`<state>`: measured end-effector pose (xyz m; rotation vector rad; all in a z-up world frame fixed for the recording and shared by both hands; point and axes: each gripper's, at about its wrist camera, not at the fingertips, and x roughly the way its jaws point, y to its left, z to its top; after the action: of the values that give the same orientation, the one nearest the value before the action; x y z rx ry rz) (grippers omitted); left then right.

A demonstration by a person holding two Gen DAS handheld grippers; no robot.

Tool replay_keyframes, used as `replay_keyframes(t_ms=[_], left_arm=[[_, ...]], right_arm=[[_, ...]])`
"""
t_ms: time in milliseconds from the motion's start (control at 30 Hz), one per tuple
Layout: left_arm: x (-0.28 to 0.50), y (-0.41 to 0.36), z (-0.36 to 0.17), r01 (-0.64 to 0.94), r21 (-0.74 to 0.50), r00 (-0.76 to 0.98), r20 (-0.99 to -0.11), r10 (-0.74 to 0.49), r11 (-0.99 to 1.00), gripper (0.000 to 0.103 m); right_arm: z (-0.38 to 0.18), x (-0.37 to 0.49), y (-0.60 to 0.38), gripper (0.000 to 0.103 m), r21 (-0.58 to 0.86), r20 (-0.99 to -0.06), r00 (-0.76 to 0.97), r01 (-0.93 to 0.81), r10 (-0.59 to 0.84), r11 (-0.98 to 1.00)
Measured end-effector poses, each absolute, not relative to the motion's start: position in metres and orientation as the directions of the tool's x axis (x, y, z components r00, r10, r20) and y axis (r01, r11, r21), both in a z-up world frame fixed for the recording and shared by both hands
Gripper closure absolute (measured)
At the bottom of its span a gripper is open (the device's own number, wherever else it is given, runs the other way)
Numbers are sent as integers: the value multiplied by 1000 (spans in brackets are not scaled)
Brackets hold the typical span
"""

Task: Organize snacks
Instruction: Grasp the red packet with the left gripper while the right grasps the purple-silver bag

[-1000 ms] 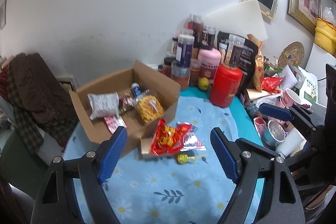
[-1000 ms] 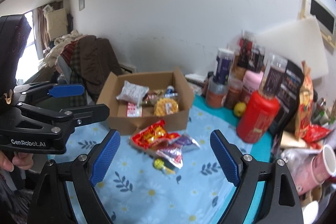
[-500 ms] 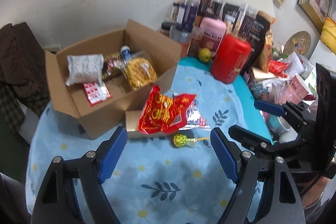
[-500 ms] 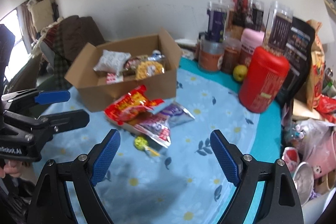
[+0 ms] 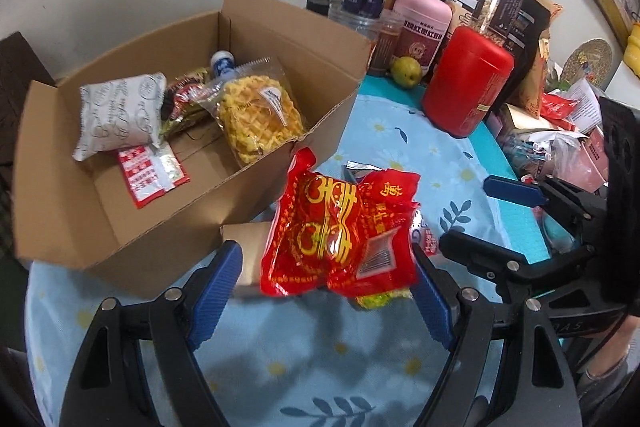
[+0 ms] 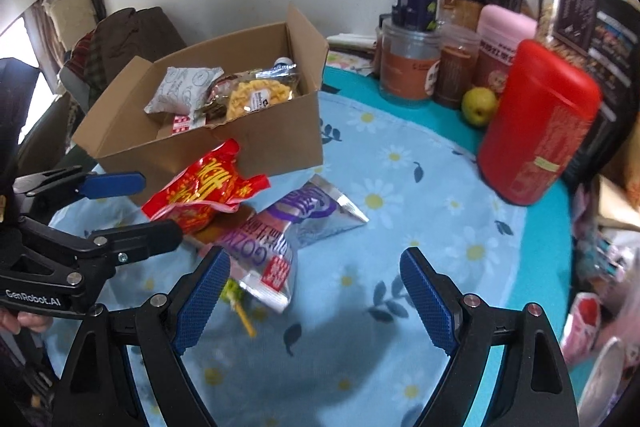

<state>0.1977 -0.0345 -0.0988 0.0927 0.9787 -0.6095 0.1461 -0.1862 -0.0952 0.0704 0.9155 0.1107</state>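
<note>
Both tongs dropped; only right view shows purple packet [image 6: 308,223], perhaps foil.

Red/gold snack bag [image 5: 340,235], blue daisy-print cloth [image 6: 400,187], prob. purple-silver pouch [image 6: 304,223].

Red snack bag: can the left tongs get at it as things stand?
Probably yes. The red snack bag lies on top of the loose pile, squarely ahead of the open left tongs, with nothing over it. The cardboard box sits close beside it.
</note>
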Motion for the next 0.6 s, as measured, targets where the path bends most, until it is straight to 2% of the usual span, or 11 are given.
replay_keyframes(t_ms=[267, 367, 433, 567, 600], left_arm=[[225, -37, -118, 541, -255, 319, -819, -477, 801, 21], [227, -41, -120, 554, -240, 325, -820, -472, 797, 21], [226, -44, -119, 572, -232, 324, -818, -476, 787, 22], [224, -48, -121, 585, -192, 347, -818, -458, 788, 22], [222, -48, -120, 589, -193, 352, -813, -464, 785, 29]], right_arm=[[-111, 182, -189, 15, 175, -807, 560, -74, 186, 982], [-122, 196, -186, 18, 179, -829, 525, -77, 193, 981], [-131, 202, -184, 27, 207, -839, 496, -88, 224, 974], [-142, 206, -188, 39, 255, -848, 460, -85, 265, 963], [-145, 206, -188, 48, 253, -853, 453, -81, 261, 964]])
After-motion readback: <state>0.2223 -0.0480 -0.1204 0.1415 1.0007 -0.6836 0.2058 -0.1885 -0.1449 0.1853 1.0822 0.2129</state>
